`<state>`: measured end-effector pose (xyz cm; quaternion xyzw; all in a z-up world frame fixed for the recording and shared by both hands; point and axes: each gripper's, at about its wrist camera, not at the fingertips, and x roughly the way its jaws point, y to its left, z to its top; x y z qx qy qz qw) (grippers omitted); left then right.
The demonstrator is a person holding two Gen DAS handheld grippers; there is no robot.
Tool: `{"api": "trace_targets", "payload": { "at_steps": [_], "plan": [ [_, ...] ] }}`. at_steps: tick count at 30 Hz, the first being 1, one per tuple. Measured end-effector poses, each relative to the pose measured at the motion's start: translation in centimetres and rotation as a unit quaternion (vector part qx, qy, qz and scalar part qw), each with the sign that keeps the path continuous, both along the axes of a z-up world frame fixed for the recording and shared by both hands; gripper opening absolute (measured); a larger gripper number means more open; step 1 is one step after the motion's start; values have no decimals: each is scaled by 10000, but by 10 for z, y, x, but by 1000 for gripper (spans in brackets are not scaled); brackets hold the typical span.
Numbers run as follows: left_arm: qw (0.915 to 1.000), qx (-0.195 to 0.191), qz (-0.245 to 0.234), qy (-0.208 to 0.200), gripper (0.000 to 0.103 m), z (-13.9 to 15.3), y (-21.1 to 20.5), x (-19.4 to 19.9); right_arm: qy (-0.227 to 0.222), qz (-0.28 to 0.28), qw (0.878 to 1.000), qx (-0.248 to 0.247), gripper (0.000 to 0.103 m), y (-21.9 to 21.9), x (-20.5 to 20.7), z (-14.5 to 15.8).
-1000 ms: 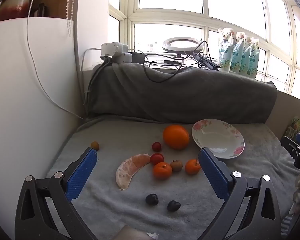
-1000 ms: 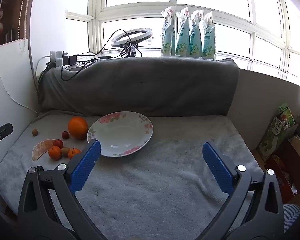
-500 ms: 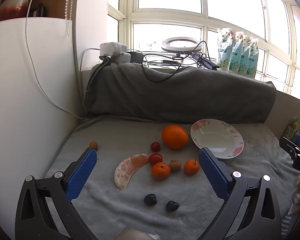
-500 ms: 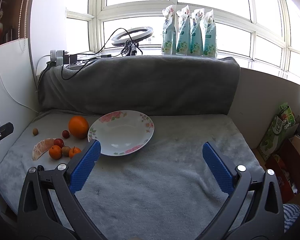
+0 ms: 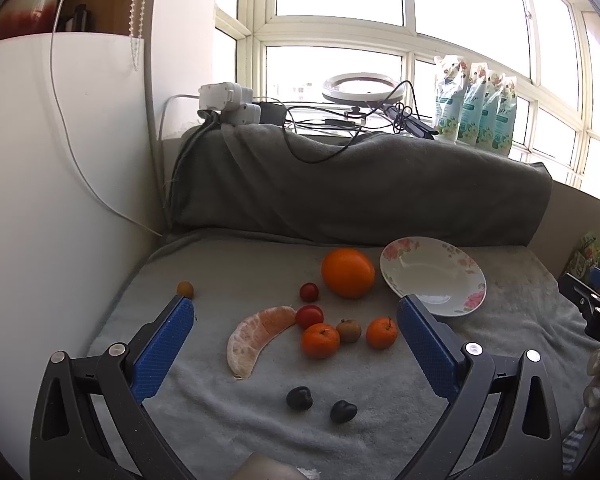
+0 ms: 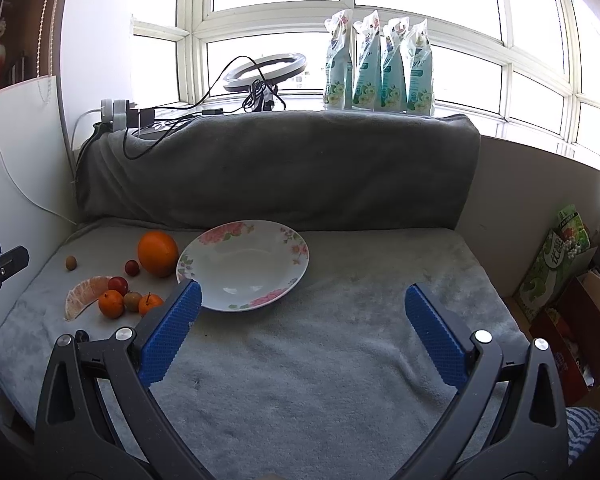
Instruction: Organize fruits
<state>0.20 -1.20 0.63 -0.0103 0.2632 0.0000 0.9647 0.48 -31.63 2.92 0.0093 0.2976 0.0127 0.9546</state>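
Both wrist cameras sit low, facing the window: left view close over the fruits (image 5: 320, 332), right view farther off, sharing the plate (image 6: 284, 240).

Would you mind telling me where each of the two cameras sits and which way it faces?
Left wrist: on the left gripper, open, facing the fruit cluster around the large orange; the right gripper shows at its right edge.
Right wrist: on the right gripper, open, facing the floral plate.
Shared: plate, orange, grey blanket.

Bright bay window (image 6: 284, 4) backlights a grey blanket-draped ledge (image 6: 276, 168) beside a white wall (image 5: 52, 184).
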Motion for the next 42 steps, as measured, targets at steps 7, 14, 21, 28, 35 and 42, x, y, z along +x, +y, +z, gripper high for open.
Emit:
{"api": "trace_targets", "payload": {
  "at_steps": [7,14,21,28,35,42],
  "plan": [
    [10000,-23,-15,15,101,-1,1,1,7,9,10000,11,103,0,0,0],
    [10000,-41,-16,9,101,-3,0,0,10,11,10000,7,103,2,-1,0],
    [10000,-61,-19,8,101,-3,0,1,10,11,10000,7,103,2,-1,0],
    [9999,-101,-49,18,101,-5,0,1,12,10,10000,8,103,3,-1,0],
    [9999,-104,-60,28,101,-6,0,2,36,14,10000,6,103,5,-1,-2],
    [9999,-137,-38,59,101,-9,3,5,72,26,10000,16,103,7,1,-4]
  ]
}}
